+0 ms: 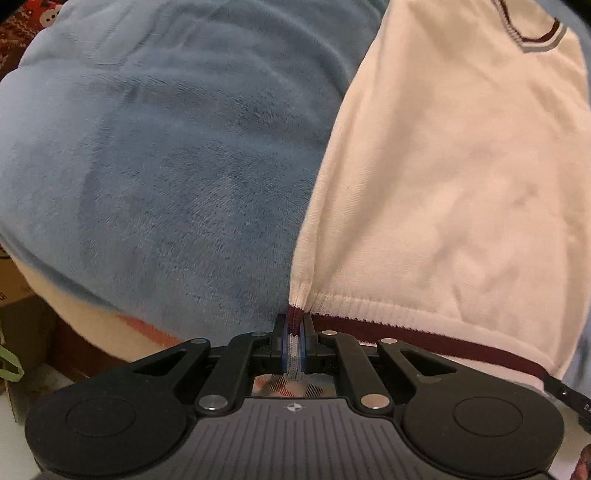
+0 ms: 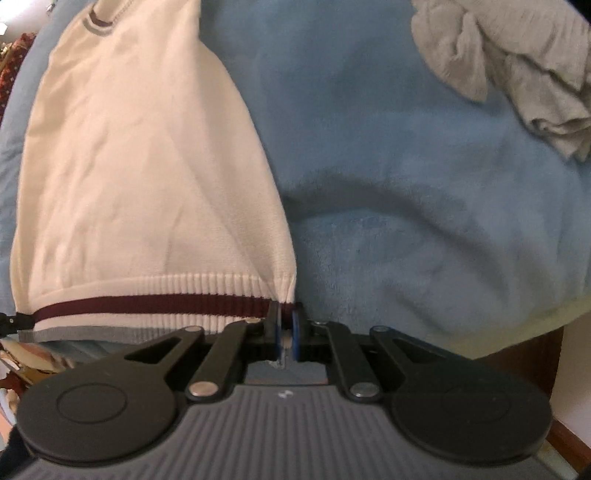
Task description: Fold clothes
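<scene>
The cream sweater (image 1: 443,166) lies flat on a blue fleece blanket (image 1: 166,147) spread over what looks like a bed, its body stretching away from both cameras toward twelve o'clock, where the striped neckline (image 1: 532,33) sits at the far end. Its long axis therefore runs from the hem nearest the hands straight out to the collar, and any fold that carries the hem over the body would, in my judgement, have to travel along that line toward twelve o'clock. A crumpled grey garment (image 2: 517,74) waits well apart, at about two o'clock in the right wrist view. The ribbed hem (image 2: 147,299), with its maroon stripe and grey edge, stretches taut between the two hands, crosswise to that long axis. The left gripper (image 1: 294,339) has its fingers clamped on the hem's left corner, the maroon and grey rib pinched visibly between the blue pads. The right gripper (image 2: 285,332) has its fingers drawn together on the hem's right corner, where the fabric puckers into them. Both hands sit equally near the garment, one at each corner, so neither leads.
</scene>
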The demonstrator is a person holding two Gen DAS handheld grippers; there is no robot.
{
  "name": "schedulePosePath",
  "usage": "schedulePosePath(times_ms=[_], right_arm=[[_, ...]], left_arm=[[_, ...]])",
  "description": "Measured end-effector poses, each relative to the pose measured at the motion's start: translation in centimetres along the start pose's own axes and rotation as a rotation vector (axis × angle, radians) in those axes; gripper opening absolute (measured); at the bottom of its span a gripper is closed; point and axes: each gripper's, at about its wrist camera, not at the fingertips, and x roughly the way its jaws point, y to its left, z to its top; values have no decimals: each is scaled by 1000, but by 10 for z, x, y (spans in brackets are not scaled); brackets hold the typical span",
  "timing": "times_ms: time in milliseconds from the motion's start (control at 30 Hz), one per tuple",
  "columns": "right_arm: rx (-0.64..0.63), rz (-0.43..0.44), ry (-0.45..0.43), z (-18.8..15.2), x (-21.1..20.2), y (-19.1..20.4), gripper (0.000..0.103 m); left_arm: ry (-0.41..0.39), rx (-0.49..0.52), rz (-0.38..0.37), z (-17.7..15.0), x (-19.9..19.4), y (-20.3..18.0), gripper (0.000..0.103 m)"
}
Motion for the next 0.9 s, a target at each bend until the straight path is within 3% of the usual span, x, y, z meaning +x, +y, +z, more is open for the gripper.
schedulePosePath(times_ms=[133, 267, 333, 367, 433, 667, 900], right_arm=[[-10, 2, 0, 12, 11, 1, 6], [30, 52, -13, 20, 2, -8, 8], [44, 75, -16, 25, -9, -14, 19], [40, 76, -20, 28, -15, -15, 22], [34, 78, -30, 33, -26, -20, 29], [53, 23, -100, 57, -65, -50, 30], [-28, 24, -211, 122, -77, -41, 30]], left_arm=[[13, 45, 21, 8, 9, -3, 10], [47, -7, -51, 20, 1, 15, 14], [43, -31, -75, 24, -10, 24, 21], [34, -31, -72, 25, -16, 27, 27], [16, -17, -65, 28, -29, 31, 30], [-56, 48, -46, 46, -72, 43, 31], [-155, 107, -62, 109, -69, 25, 44]])
